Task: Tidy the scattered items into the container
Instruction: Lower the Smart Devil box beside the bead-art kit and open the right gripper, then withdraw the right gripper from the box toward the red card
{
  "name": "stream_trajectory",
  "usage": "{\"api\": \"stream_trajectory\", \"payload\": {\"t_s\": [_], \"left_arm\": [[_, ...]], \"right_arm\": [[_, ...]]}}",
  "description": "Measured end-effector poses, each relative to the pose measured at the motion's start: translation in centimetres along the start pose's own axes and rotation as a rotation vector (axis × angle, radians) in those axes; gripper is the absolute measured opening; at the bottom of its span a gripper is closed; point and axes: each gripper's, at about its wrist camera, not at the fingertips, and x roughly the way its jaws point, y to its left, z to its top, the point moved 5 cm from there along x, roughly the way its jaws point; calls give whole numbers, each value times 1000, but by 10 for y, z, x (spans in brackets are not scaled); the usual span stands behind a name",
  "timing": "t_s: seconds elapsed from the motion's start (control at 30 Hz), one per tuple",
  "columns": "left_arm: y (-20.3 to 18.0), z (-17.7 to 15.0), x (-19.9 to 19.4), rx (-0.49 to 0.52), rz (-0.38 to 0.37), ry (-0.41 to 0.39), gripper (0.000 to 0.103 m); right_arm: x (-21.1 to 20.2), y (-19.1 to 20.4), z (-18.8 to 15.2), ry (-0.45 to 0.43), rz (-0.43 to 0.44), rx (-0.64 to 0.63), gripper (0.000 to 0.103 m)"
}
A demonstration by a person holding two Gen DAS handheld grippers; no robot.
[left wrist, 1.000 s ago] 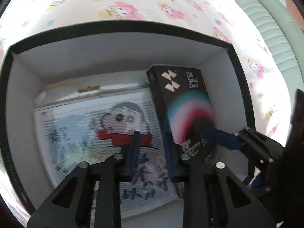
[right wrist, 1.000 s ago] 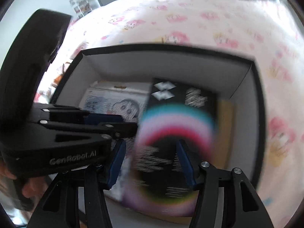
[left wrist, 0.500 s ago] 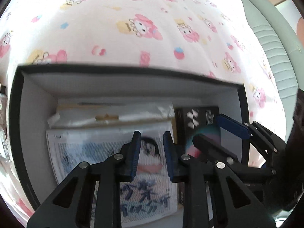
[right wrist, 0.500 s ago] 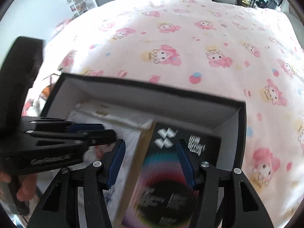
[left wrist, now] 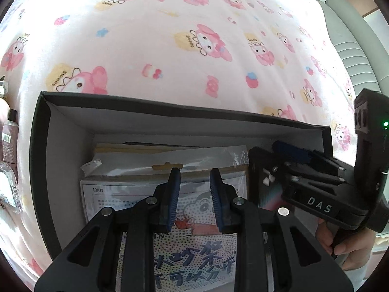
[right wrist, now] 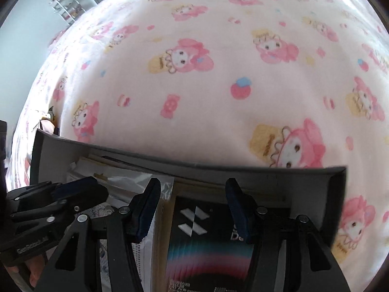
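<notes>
My left fingers [left wrist: 195,189] stand apart with nothing between them, held above the printed cartoon packet [left wrist: 194,231] that lies flat in the box [left wrist: 170,112]. My right fingers [right wrist: 192,206] are also apart, set either side of the black carton [right wrist: 209,241] without pressing it, as far as the right wrist view shows; the carton lies inside the box, at its right end, beside the packet. In the left wrist view my right tool [left wrist: 316,189] covers most of that carton.

Under the packet sit a clear plastic bag [left wrist: 170,158] and flat tan pieces along the far wall. The box itself rests on a bed with a pink cartoon sheet [left wrist: 194,36].

Judgement: the carton appears placed, so the step in hand is the release and withdrawal. The next move calls for lifting both tools straight up clear of the box walls, then looking for whatever remains outside.

Outside the box, at the left edge of the left wrist view, a small dark tube [left wrist: 8,141] and a clear plastic piece [left wrist: 9,189] lie on the sheet, both cut off by the frame; I cannot identify them firmly. The near wall of the box, the lower carton and the packet's lower edge are hidden behind my tools.
</notes>
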Motion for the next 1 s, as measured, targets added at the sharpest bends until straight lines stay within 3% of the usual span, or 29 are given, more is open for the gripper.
{"api": "stream_trajectory", "payload": {"t_s": [0.1,0.2,0.3,0.4,0.47,0.53,0.63,0.83,1.0], "left_arm": [[3,-1,0,-11,-8,4,24],[5,-1,0,-14,-5,1,25],[8,0,2,0,32,-14,26],[10,3,8,19,86,-21,26],[15,0,17,-38,-4,46,27],[19,-1,13,-63,-26,45,27],[11,-4,-1,-23,15,4,27],[-7,-29,-29,31,-43,-44,28],[-24,-62,-62,127,-27,-156,35]], "right_arm": [[7,0,-12,40,45,23,52],[-5,5,-21,-13,-15,-23,52],[-21,10,-25,-57,32,-10,52],[-37,9,-32,-132,-2,1,52],[-45,9,-39,-160,-26,1,52],[-49,9,-49,-161,-19,5,52],[-57,11,-58,-175,-18,-7,52],[-83,25,-84,-257,-25,-16,52],[-103,34,-98,-319,-27,-8,52]]}}
